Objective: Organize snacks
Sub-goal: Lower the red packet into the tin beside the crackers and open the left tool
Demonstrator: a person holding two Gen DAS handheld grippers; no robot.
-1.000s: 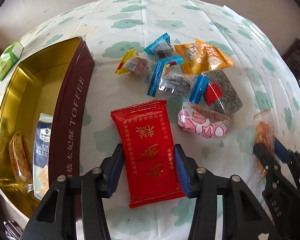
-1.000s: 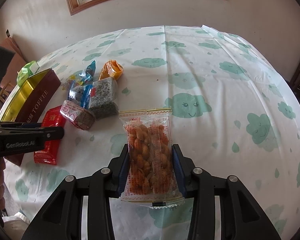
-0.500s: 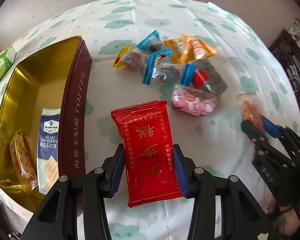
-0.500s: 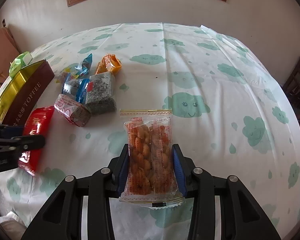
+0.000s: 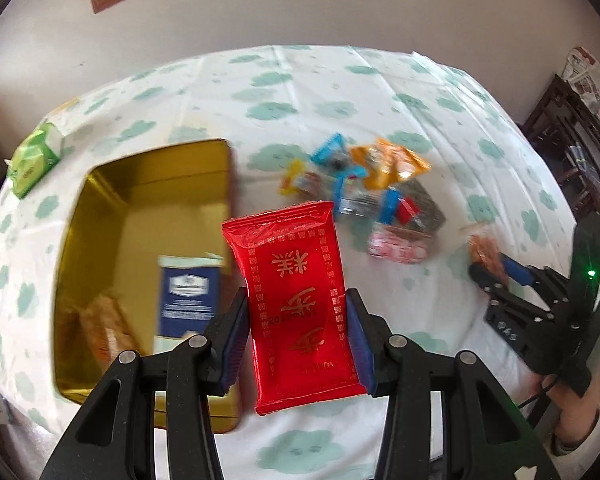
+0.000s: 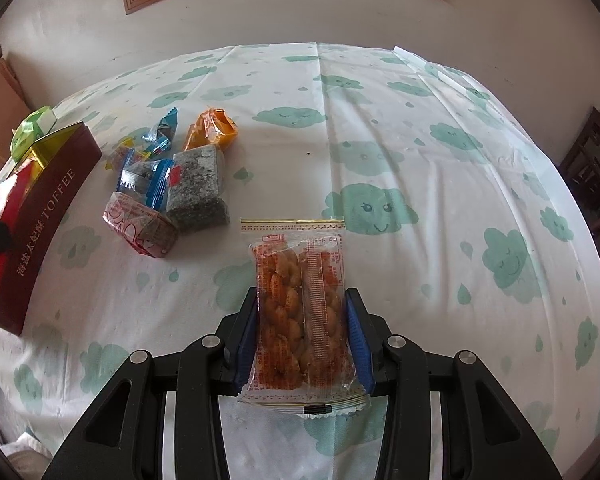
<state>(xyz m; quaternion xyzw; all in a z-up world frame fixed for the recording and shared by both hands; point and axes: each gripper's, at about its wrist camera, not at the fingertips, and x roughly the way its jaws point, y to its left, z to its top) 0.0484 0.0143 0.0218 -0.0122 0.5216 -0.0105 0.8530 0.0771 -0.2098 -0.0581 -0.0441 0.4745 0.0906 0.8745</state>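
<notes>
Inside tin (image 5: 148,184): two packets; one per gripper; six loose.

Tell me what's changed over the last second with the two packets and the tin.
The left hand-held gripper has lifted the red packet off the tablecloth and carried it toward the open gold tin, so it now hangs partly over the tin's edge. The right hand-held gripper stays clamped on the clear packet of orange snacks, hardly moved. The loose snack pile is unchanged.
</notes>
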